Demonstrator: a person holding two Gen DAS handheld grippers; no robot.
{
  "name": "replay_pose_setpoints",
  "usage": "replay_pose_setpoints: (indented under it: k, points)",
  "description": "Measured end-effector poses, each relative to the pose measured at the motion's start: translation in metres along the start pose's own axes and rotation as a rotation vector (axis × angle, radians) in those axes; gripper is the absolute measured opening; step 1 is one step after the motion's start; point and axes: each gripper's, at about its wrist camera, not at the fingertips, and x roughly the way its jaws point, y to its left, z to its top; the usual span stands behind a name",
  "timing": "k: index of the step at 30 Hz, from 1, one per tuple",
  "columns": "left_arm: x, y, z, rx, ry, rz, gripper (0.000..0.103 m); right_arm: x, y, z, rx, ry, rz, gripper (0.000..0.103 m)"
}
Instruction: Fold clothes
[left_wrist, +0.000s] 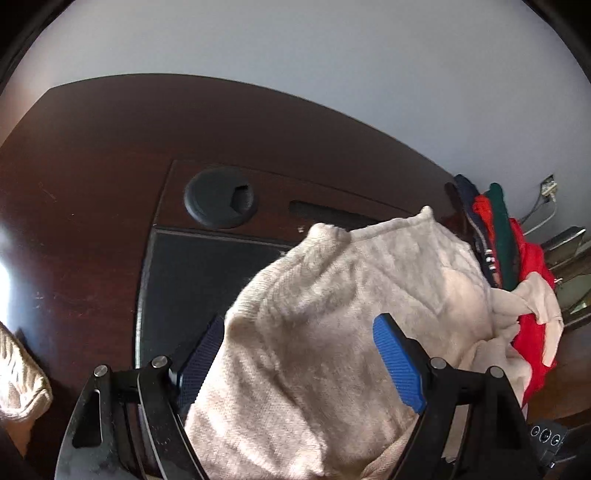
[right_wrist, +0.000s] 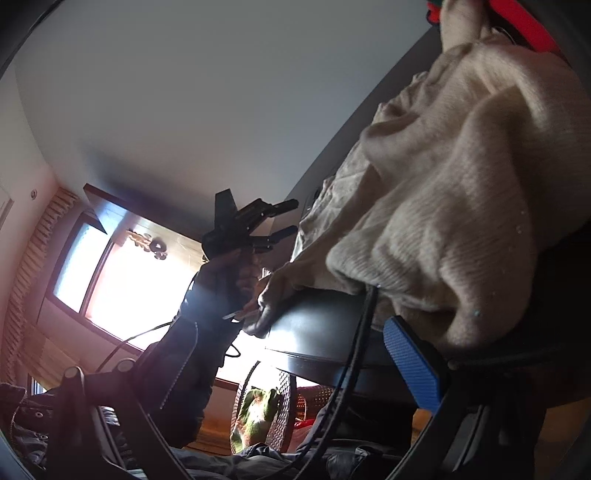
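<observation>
A cream knitted sweater (left_wrist: 354, 314) lies bunched on a dark wooden table (left_wrist: 92, 166), draped partly over a black inset pad (left_wrist: 192, 280) and spilling toward the table's near edge. The left claw (left_wrist: 299, 354) hovers above it with its two blue-padded fingers (left_wrist: 399, 365) spread wide apart, the sweater filling the gap between them but not pinched. Behind the sweater sits a round black cable grommet (left_wrist: 220, 201). To the right, a pile of red, green and navy clothes (left_wrist: 509, 240) rests just beside the sweater.

From the right wrist view, low beside the table's edge, the sweater (right_wrist: 461, 192) hangs over the rim. Only one blue finger (right_wrist: 413, 362) of the right claw is clearly visible, so its state cannot be told. The left claw (right_wrist: 286, 218) appears in silhouette against a bright window (right_wrist: 122, 280), open.
</observation>
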Motion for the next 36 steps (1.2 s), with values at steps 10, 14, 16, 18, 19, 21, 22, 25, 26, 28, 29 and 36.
replay_pose_setpoints:
  k: [10, 14, 16, 18, 19, 21, 22, 25, 26, 28, 29, 36]
  points:
    - [0.020, -0.001, 0.006, 0.019, 0.023, 0.057, 0.084, 0.013, 0.003, -0.005, -0.005, 0.040, 0.021, 0.103]
    - [0.024, -0.005, 0.003, 0.035, 0.015, 0.076, 0.085, 0.009, 0.003, -0.004, 0.001, 0.028, 0.029, 0.103]
    - [0.026, -0.007, 0.001, 0.043, 0.011, 0.086, 0.085, 0.008, 0.002, -0.003, 0.002, 0.023, 0.037, 0.103]
    - [0.029, -0.009, -0.001, 0.052, 0.007, 0.096, 0.090, 0.010, 0.001, -0.003, -0.001, 0.029, 0.045, 0.103]
    - [0.031, -0.012, -0.002, 0.068, 0.005, 0.103, 0.092, 0.014, 0.002, -0.003, -0.003, 0.039, 0.048, 0.103]
    - [0.037, -0.019, -0.005, 0.116, 0.007, 0.131, 0.102, 0.021, 0.003, -0.003, -0.007, 0.061, 0.053, 0.103]
    - [0.040, -0.024, -0.006, 0.144, 0.010, 0.149, 0.102, 0.026, 0.005, -0.004, -0.013, 0.073, 0.056, 0.103]
    - [0.049, -0.037, -0.011, 0.201, 0.005, 0.254, 0.102, 0.036, 0.009, -0.008, -0.010, 0.100, 0.065, 0.103]
    - [0.052, -0.040, -0.012, 0.221, 0.006, 0.287, 0.102, 0.039, 0.009, -0.010, -0.005, 0.107, 0.067, 0.103]
    - [0.053, -0.042, -0.012, 0.229, -0.010, 0.293, 0.102, 0.044, 0.007, -0.012, 0.008, 0.118, 0.065, 0.103]
    - [0.053, -0.040, -0.012, 0.223, -0.021, 0.288, 0.102, 0.045, 0.008, -0.012, 0.010, 0.119, 0.062, 0.103]
    - [0.053, -0.032, -0.005, 0.205, -0.043, 0.301, 0.102, 0.038, 0.016, -0.014, -0.008, 0.091, 0.029, 0.103]
